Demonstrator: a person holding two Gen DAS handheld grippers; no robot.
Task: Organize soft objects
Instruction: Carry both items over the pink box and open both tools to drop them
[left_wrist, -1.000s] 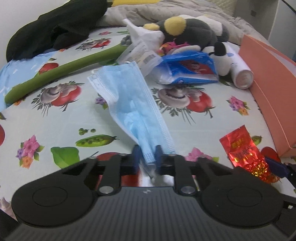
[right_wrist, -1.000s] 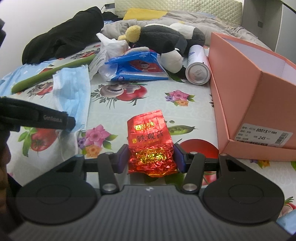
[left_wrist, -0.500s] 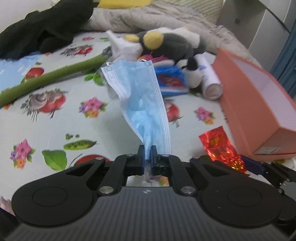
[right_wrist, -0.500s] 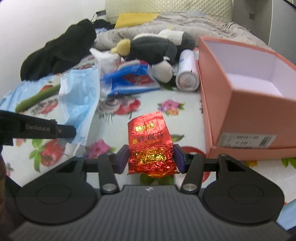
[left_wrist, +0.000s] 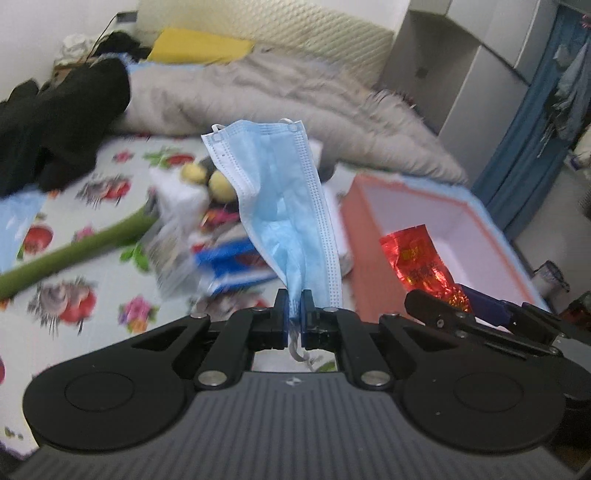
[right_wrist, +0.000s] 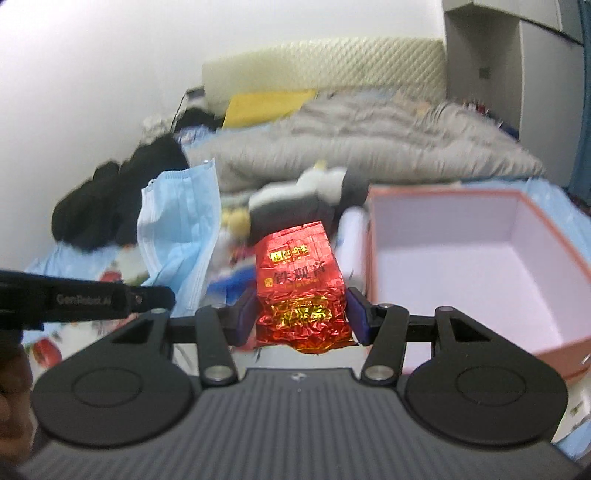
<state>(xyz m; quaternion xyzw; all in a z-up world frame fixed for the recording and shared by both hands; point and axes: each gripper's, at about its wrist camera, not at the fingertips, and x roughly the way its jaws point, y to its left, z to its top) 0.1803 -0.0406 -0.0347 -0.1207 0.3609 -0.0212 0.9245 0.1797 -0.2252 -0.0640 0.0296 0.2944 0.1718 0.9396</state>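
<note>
My left gripper (left_wrist: 294, 314) is shut on one end of a light blue face mask (left_wrist: 284, 206), which stands up off the bed in front of it. My right gripper (right_wrist: 301, 317) is shut on a red foil tea packet (right_wrist: 301, 284) with gold print. Both are lifted above the bed. In the left wrist view the tea packet (left_wrist: 421, 262) hangs in front of the open pink box (left_wrist: 369, 258). In the right wrist view the mask (right_wrist: 177, 236) and the left gripper's black side (right_wrist: 85, 299) show at the left, and the box (right_wrist: 373, 258) lies just right of the packet.
On the flowered sheet (left_wrist: 74, 295) lie a black-and-yellow plush toy (right_wrist: 291, 206), a blue plastic pack (left_wrist: 229, 266), a white bag (left_wrist: 181, 199) and a long green object (left_wrist: 74, 254). Black clothing (left_wrist: 55, 122) and a grey blanket (left_wrist: 277, 99) fill the back. A cabinet (left_wrist: 461, 74) stands at the right.
Both grippers have risen off the bed with the mask and the tea packet. The views have tilted up, showing the box's inside, the blanket and the wall.
</note>
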